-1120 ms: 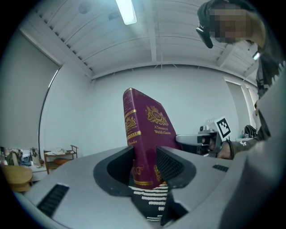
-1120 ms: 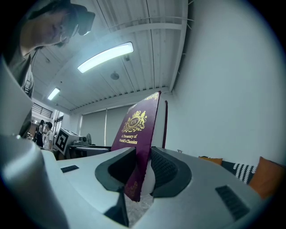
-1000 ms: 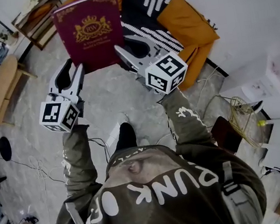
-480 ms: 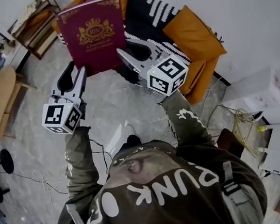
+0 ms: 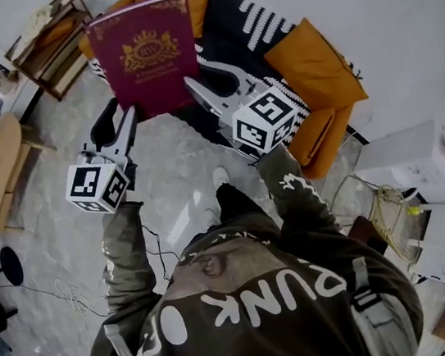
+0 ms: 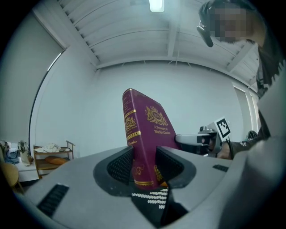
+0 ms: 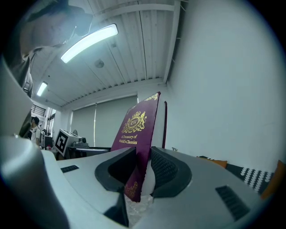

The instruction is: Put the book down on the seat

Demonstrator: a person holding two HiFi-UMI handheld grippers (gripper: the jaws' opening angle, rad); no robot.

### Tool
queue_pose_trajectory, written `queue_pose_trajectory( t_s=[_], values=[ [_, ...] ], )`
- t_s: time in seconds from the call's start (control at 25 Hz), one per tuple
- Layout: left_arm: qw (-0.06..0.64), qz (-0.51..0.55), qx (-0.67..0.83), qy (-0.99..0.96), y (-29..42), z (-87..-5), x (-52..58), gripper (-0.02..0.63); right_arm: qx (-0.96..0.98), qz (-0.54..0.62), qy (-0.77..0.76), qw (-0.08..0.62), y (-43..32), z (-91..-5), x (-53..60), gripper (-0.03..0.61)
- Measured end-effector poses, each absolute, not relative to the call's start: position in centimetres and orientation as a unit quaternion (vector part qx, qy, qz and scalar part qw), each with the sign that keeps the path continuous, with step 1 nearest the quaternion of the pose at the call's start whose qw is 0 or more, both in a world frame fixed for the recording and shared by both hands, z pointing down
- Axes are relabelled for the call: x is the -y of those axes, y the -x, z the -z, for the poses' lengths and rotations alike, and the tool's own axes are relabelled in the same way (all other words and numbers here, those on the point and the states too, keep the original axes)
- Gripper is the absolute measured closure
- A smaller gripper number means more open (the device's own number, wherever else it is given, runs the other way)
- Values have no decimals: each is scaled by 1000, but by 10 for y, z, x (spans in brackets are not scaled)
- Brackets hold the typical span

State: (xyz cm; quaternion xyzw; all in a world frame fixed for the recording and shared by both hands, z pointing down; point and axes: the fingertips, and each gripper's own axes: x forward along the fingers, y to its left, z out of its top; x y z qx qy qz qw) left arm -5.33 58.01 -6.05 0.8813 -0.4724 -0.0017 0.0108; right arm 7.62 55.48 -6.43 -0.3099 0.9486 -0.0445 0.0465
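We are holding the book [image 5: 146,56] upright in the air — the left gripper [image 5: 125,117] and right gripper [image 5: 195,86] both clamped on its lower edge — just before the seat [image 5: 228,23], so lowering it and letting go are not yet done.

Closed maroon book [image 5: 146,56], gold crest on its cover, raised cover-up, above the orange-cushioned seat [image 5: 313,60]

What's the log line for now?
left gripper: shut on book | right gripper: shut on book | book: upright, in air | seat: no book yet
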Motion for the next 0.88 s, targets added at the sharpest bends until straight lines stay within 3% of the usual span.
queue_pose_trajectory(
  t_s=[0.88],
  values=[
    [31, -24, 506, -861, 24, 45, -322, 454, -956, 79, 278, 53, -103, 45, -288, 462]
  ],
)
